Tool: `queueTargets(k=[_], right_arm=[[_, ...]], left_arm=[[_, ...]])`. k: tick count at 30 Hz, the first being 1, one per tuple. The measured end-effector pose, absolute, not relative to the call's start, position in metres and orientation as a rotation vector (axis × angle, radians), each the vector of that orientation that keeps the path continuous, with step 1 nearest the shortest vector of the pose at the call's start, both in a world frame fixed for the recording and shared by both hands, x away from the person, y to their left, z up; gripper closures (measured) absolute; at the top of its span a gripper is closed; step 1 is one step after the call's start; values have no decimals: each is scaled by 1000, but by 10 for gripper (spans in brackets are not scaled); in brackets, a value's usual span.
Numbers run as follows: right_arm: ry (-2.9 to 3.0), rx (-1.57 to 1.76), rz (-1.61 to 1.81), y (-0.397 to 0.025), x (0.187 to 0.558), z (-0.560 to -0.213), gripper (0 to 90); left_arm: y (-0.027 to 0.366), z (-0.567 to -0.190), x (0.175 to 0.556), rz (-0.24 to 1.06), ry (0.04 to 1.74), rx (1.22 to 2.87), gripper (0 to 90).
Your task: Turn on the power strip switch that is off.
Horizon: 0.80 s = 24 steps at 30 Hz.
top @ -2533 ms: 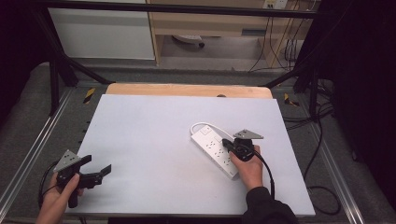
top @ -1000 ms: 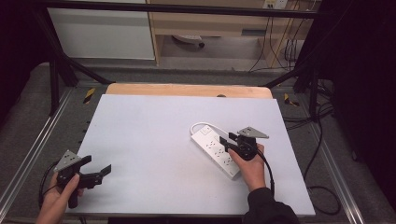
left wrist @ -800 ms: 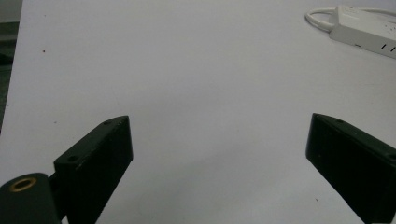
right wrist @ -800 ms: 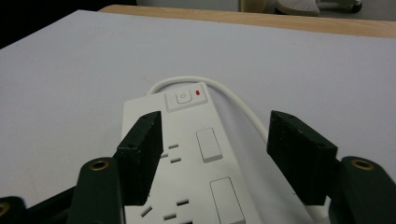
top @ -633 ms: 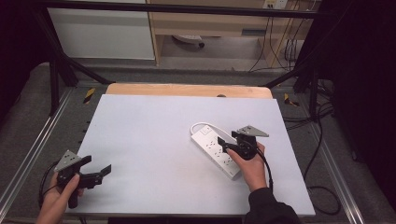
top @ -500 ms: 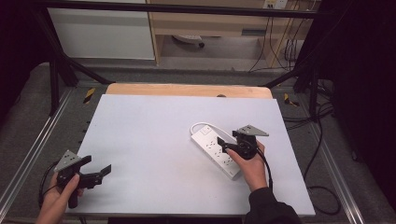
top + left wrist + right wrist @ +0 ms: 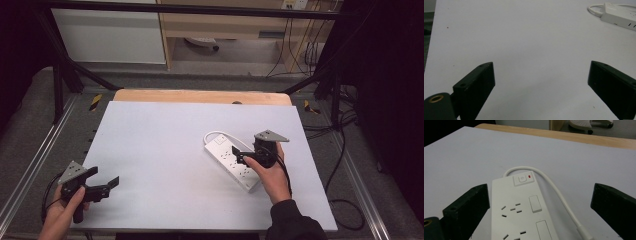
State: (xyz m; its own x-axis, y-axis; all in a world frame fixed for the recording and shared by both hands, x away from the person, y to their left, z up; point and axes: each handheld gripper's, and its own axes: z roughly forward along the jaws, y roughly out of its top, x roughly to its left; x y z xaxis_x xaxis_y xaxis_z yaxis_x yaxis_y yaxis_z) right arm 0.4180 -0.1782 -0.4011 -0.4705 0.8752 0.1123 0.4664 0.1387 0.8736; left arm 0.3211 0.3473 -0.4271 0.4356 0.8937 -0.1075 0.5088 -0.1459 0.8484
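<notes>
Right gripper (image 7: 240, 156) now farther along power strip (image 7: 231, 161), jaws astride it.

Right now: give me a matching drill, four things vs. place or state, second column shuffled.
Things:
1. power strip
2. left gripper
3. right gripper
4. indicator light

Places or states:
A. red, beside the power button
B. open, over bare table near the person's left corner
C. white, lying flat right of the table's middle
D. open, jaws either side of the strip

Pairs: 1-C, 2-B, 3-D, 4-A
</notes>
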Motion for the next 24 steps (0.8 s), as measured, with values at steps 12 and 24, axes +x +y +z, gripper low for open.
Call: queueTargets(k=[12,24], right_arm=[[1922,1252,1297,-189,409,-383,32],[1825,1242,1295,-223,389,-379,36]], left_arm=[[348,-427,321,545,1197,1805,73],[347,-427,320,544,1194,1806,73]])
